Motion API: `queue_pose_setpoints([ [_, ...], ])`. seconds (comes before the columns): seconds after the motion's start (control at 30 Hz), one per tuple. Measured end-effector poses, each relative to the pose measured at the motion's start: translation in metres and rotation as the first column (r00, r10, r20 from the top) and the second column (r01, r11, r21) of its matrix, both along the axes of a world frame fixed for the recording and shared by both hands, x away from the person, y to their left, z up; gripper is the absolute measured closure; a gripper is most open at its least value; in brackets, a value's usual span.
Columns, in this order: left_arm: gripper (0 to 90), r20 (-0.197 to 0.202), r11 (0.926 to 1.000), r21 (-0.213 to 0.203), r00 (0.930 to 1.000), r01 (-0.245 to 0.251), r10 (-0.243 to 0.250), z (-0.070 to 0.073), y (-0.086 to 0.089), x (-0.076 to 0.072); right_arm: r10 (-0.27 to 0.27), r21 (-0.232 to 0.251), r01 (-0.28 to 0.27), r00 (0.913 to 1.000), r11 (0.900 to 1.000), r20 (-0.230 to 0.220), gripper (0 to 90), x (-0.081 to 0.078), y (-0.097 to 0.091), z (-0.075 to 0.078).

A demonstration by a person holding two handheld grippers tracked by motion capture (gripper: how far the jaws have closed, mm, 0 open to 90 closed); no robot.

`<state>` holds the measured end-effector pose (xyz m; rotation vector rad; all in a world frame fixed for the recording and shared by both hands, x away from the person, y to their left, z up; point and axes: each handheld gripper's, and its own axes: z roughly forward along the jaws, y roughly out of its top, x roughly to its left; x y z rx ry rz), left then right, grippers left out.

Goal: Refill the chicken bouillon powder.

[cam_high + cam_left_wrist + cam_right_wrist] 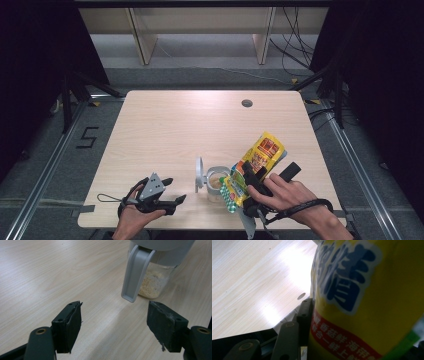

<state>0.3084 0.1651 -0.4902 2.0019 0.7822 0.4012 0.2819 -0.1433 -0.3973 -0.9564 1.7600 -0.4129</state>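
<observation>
A yellow food bag [255, 165] with red and green print is tilted over a clear jar [217, 183], its green end by the jar's mouth. My right gripper [252, 187] is shut on the bag; up close the yellow bag [367, 297] presses against the left jaw. The jar [155, 277] has a grey top, a grey flip lid [135, 275] hanging open, and pale granules at the bottom. My left gripper [172, 192] rests on the table left of the jar, jaws apart and empty; in its own view the gripper [115, 327] faces the jar.
The light wooden table [175, 130] has a round cable hole [247, 103] at the back right. Beyond it stand a shelf frame and loose cables on the grey floor. Dark curtains flank both sides.
</observation>
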Motion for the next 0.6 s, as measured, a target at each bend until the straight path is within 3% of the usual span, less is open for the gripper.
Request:
queue_pose_setpoints([
  [0.27, 27.5, 0.001, 1.0000, -0.001, 1.0000, -0.005, 0.005, 0.0003, -0.0008, -0.0011, 0.021, -0.010, -0.021, 0.9998, 0.9997, 0.000, 61.5, 0.0003, 0.0008, 0.0025],
  [0.43, 27.5, -0.003, 0.9998, -0.016, 0.9999, -0.012, 0.012, 0.0004, -0.0012, -0.0016, 0.007, 0.000, -0.007, 1.0000, 1.0000, -0.001, 61.5, -0.0002, -0.0004, 0.0019],
  [0.6, 27.6, -0.001, 1.0000, -0.005, 1.0000, -0.008, 0.008, 0.0005, -0.0006, -0.0012, -0.010, 0.018, 0.010, 0.9999, 0.9998, -0.002, 61.5, -0.0010, -0.0016, 0.0020],
])
